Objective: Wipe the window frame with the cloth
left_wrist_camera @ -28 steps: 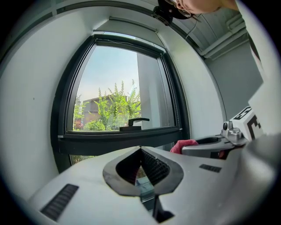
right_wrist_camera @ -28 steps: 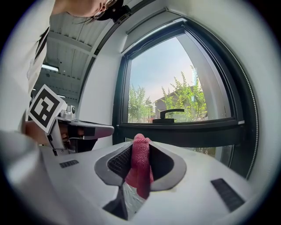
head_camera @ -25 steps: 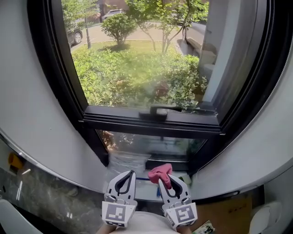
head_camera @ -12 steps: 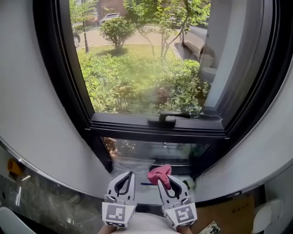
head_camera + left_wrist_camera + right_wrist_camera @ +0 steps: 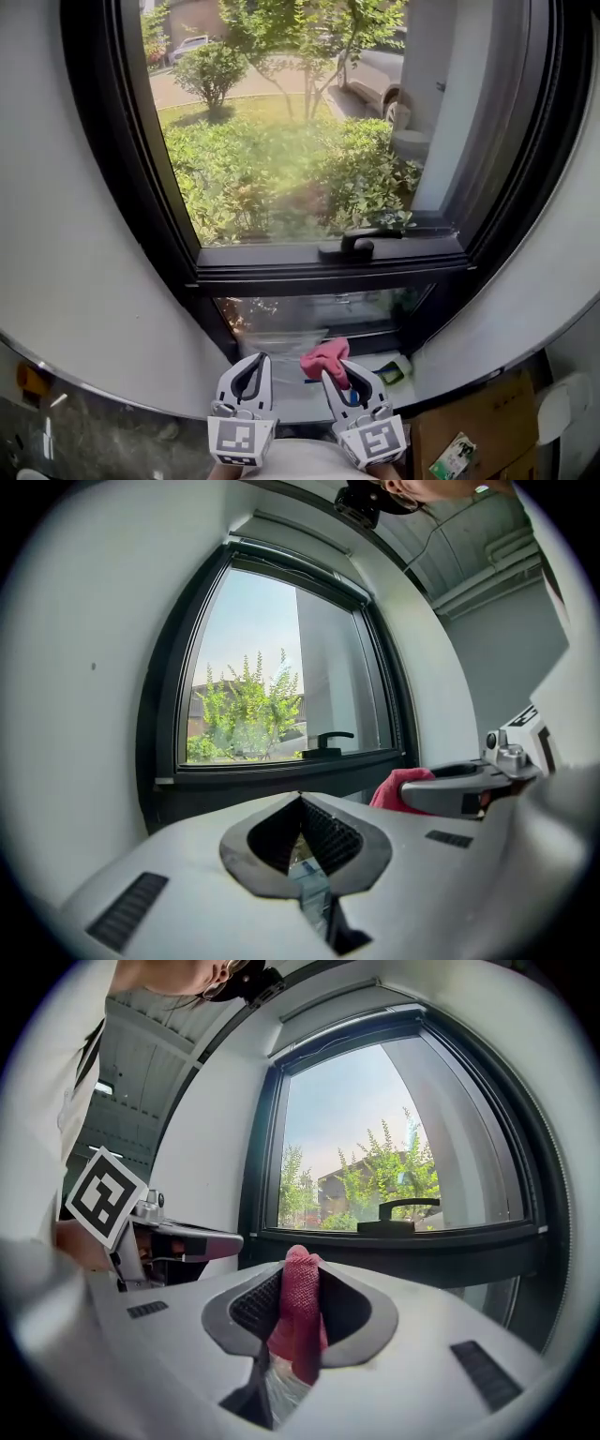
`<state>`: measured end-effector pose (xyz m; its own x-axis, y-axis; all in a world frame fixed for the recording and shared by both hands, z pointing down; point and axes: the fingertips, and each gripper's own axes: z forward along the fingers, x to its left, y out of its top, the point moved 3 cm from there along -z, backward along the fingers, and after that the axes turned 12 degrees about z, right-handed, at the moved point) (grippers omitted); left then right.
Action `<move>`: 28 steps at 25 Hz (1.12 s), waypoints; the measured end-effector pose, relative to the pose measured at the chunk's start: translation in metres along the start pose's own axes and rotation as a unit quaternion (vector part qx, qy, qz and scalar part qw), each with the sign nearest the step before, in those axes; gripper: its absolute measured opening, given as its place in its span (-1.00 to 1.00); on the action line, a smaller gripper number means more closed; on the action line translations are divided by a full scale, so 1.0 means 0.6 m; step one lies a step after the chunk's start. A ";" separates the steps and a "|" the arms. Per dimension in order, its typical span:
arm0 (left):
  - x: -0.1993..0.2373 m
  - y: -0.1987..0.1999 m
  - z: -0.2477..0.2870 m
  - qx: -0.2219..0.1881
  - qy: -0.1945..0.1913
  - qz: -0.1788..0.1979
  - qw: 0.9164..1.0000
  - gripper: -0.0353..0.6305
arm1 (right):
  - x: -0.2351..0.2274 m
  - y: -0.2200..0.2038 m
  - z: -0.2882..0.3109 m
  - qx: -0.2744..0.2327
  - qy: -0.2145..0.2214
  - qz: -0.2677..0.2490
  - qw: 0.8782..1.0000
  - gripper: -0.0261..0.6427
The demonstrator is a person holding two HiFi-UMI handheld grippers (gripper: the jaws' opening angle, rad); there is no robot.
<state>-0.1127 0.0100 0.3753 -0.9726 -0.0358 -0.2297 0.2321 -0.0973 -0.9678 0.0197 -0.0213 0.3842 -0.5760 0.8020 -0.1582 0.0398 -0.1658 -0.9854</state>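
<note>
While both tools hang low and close to the person, well short of the window, wiping is judged not yet begun: the right tool [image 5: 330,373] pinches the pink cloth [image 5: 323,356], and the left tool [image 5: 260,364] just beside it is pressed together on nothing. Beyond stands the black window frame [image 5: 328,274] with its handle [image 5: 349,246]. Next move calls for carrying the cloth forward onto the lower rail
</note>
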 end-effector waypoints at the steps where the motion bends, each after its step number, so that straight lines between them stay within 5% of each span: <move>1: 0.008 -0.008 -0.001 0.004 0.000 -0.002 1.000 -0.87 | 0.008 -0.002 0.005 -0.004 0.000 0.000 1.000 -0.62; 13: 0.046 -0.044 -0.040 0.005 -0.030 -0.006 1.000 -0.87 | 0.065 0.022 0.062 -0.022 0.032 0.007 0.999 -0.62; 18: 0.060 -0.033 -0.058 0.006 -0.014 -0.008 1.000 -0.87 | 0.090 0.161 0.127 -0.115 0.096 -0.041 0.988 -0.62; 23: 0.039 -0.025 -0.055 -0.003 -0.039 -0.013 0.999 -0.87 | 0.143 0.347 0.184 -0.216 0.181 -0.083 0.956 -0.62; 28: 0.023 0.011 -0.045 -0.039 -0.055 0.001 0.998 -0.87 | 0.197 0.476 0.252 -0.253 0.222 -0.128 0.933 -0.62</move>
<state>-0.1248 0.0359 0.3628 -0.9640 -0.1461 -0.2222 0.2275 -0.0197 -0.9736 -0.1602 -0.0607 0.0938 -0.2284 0.9554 0.1871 0.3931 0.2664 -0.8801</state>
